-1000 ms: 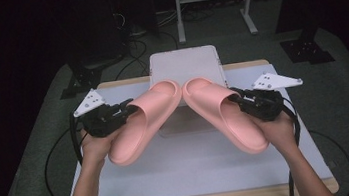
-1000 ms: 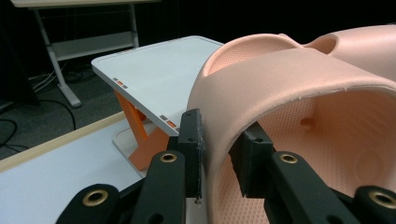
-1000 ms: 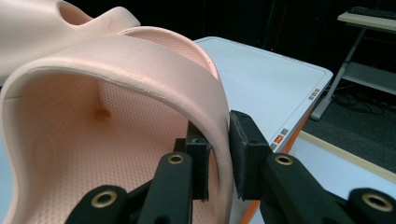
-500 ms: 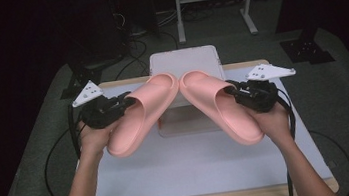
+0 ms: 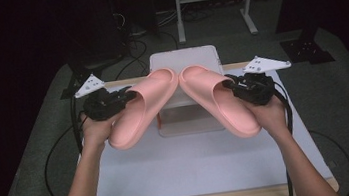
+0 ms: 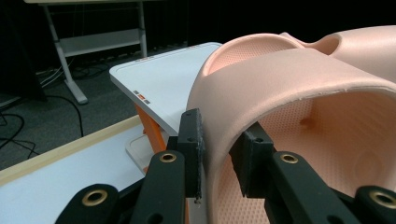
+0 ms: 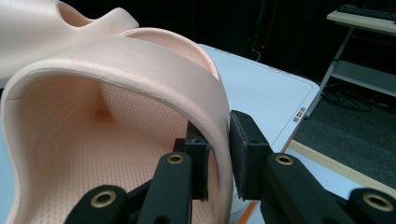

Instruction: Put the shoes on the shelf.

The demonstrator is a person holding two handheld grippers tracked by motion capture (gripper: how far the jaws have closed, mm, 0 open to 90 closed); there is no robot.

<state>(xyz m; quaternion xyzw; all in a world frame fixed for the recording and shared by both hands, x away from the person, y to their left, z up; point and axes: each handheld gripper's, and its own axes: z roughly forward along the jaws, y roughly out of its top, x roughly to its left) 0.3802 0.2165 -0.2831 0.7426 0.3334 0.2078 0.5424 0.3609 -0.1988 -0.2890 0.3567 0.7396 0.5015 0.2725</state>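
Pink foam slide sandals, 2 items, both lifted clear of the table

High view: left pink foam slide sandal (image 5: 142,108) held in the left gripper (image 5: 124,97), right pink foam slide sandal (image 5: 218,98) in the right gripper (image 5: 227,85). Toes nearly meet over the white lidded plastic box (image 5: 185,59) at the far edge of the pale blue table top (image 5: 191,166); heels splay toward the person. Judged progress: pick-up of both items done; set-down not begun, and where they are to go cannot be told.

Left gripper view: jaws closed on the outer wall of the left sandal's strap (image 6: 299,74), 1 pad (image 6: 192,140) outside, 1 pad (image 6: 250,158) inside. This view adds the dotted footbed texture and orange parts under the box lid (image 6: 163,79), which the high view lacks.

Right gripper view: jaws clamped likewise on the right sandal's strap edge (image 7: 140,65), pads (image 7: 245,149) pressing the foam. It adds a grey metal rack (image 7: 355,56) off to the side, but not the pair's layout, which the high view supplies
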